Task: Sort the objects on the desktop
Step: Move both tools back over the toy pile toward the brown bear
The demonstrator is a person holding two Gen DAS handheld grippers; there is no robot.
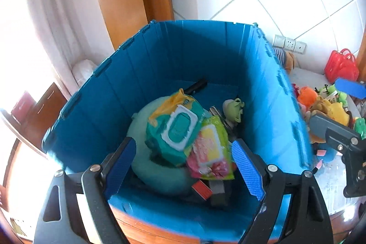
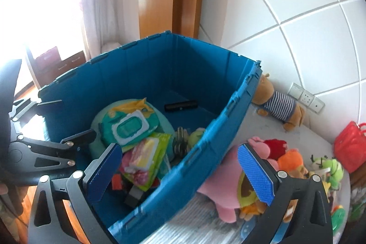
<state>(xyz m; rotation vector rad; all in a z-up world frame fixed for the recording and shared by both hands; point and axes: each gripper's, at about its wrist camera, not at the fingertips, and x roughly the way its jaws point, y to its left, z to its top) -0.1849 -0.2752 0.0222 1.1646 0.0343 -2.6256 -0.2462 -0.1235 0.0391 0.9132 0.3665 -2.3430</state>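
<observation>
The blue bin (image 1: 183, 56) stood at the edge of the surface (image 2: 270, 120), already taking the sorted things: a green cushion (image 1: 146, 166) at the bottom with two wipes packs (image 1: 176, 127) lying loose on top. Soft toys (image 2: 290, 161) still lay heaped on the surface just beside it, probably waiting their turn. The left hand-held gripper (image 1: 183, 166) and right hand-held gripper (image 2: 180, 173) both hung spread and empty above the bin, apparently free for the next pick.

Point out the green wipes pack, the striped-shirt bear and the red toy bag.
green wipes pack (image 1: 176, 127): left wrist view, on its white flip lid.
striped-shirt bear (image 2: 278, 105): right wrist view, on its striped shirt.
red toy bag (image 2: 350, 148): right wrist view, on its front side.
</observation>
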